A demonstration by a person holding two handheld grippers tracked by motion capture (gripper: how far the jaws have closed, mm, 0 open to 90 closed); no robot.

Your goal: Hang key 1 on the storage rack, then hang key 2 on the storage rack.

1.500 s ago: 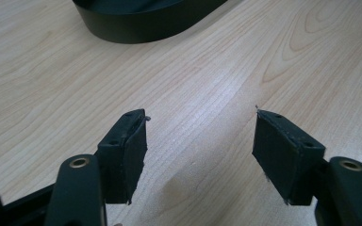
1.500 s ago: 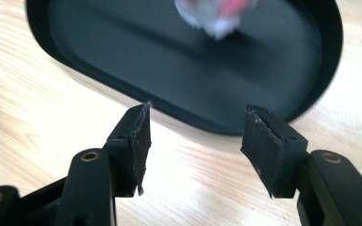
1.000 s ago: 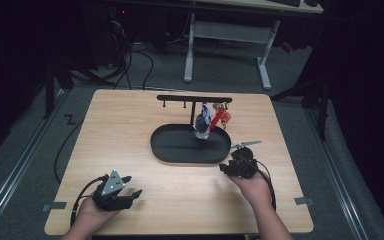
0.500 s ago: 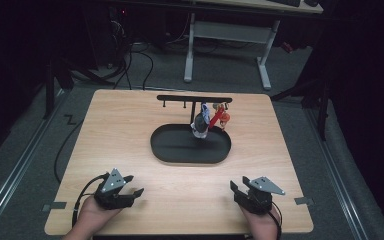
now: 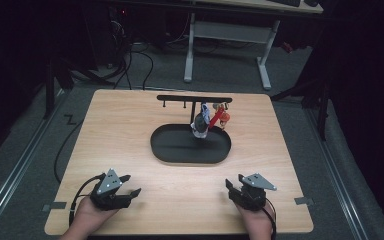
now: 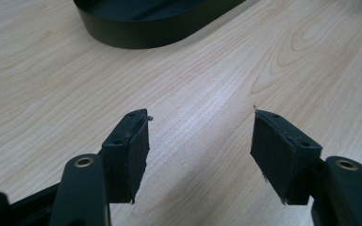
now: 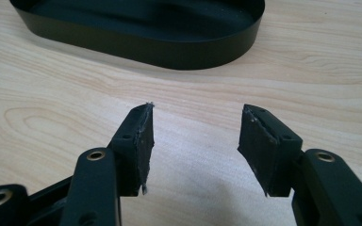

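A light wooden counter (image 5: 130, 135) stands in a dim room, and near its middle sits a black oval tray (image 5: 190, 145), its long axis running side to side across the counter. From the tray's far edge rises a thin black post carrying a horizontal bar (image 5: 194, 99) with small pegs, the bar lying parallel to the tray's length. A cluster of small trinkets (image 5: 210, 119), grey-white, blue and red-orange, hangs from the bar to the right of the post, dangling over the tray's far right part; what each one is I cannot make out. At the near left corner a hand holds the left gripper (image 5: 128, 192), resting low on the wood and pointing right and slightly away; its own view shows the jaws spread wide with bare wood between them and the tray's wall beyond. At the near right, well apart from it, the right gripper (image 5: 232, 189) sits in the other hand, pointing toward the tray; its jaws are also parted and hold nothing.
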